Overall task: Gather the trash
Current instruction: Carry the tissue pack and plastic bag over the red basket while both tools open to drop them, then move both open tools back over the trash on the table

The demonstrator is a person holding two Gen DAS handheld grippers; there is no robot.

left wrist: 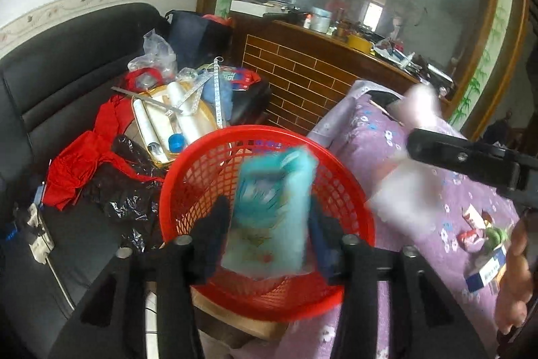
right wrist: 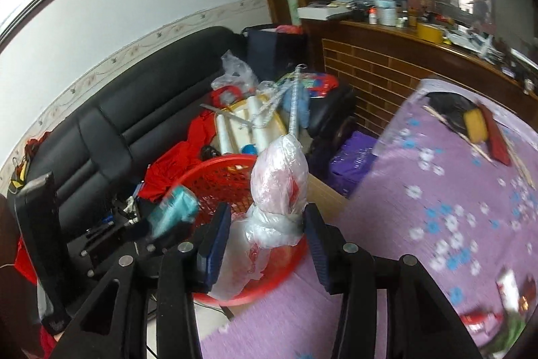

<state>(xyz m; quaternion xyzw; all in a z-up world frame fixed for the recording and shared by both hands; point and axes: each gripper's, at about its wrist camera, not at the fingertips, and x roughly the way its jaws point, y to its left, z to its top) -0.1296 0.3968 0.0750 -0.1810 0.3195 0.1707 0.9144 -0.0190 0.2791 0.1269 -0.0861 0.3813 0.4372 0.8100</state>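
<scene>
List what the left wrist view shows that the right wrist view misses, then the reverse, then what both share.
Left wrist only: a blue-and-white box at the right edge of the purple floral cloth.
Right wrist only: a yellow sponge and a purple bag.
Both: the red basket, the teal packet in the left gripper, and the right gripper around a clear plastic bag.

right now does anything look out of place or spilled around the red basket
Nothing spilled. The red basket sits tilted, overhanging the purple-clothed table's edge. Left hand-held gripper holds a teal packet over it; right hand-held gripper holds a plastic bag.
</scene>
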